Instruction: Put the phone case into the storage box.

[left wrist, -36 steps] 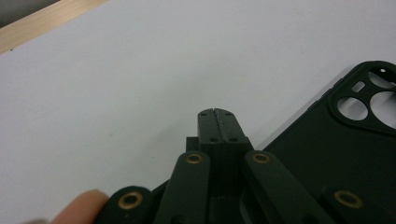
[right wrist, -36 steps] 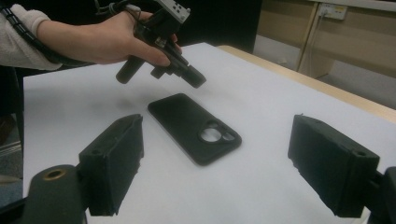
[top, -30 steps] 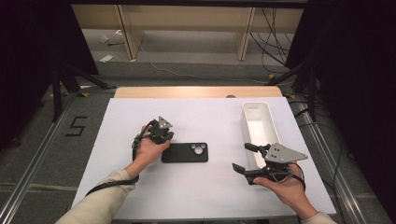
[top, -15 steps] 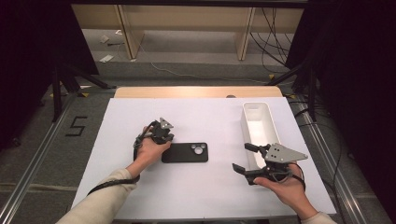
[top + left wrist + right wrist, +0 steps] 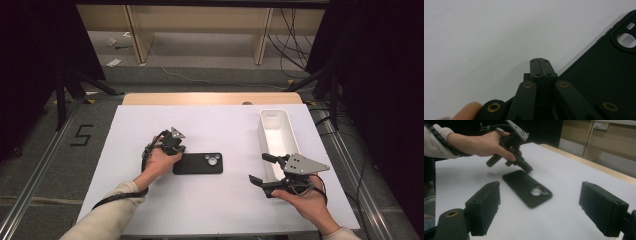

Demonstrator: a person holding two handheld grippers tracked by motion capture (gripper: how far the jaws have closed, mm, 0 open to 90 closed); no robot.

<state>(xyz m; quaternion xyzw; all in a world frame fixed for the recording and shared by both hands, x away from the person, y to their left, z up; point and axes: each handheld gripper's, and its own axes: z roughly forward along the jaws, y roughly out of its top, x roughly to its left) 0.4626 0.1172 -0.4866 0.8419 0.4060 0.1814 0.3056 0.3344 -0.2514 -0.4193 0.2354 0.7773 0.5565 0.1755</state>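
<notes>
from above, the black phone case [image 5: 198,163] lies flat in the middle of the white table [image 5: 210,210], with the left gripper [image 5: 172,145] at its left end and the right gripper [image 5: 263,170] well apart, just beside the white tray [image 5: 275,131]. the left gripper view adds that its jaws are pressed together with nothing between them, tips at the case's long edge. the right gripper view looks between its own wide-spread, empty jaws at the case's camera cutout [image 5: 538,191].
</notes>
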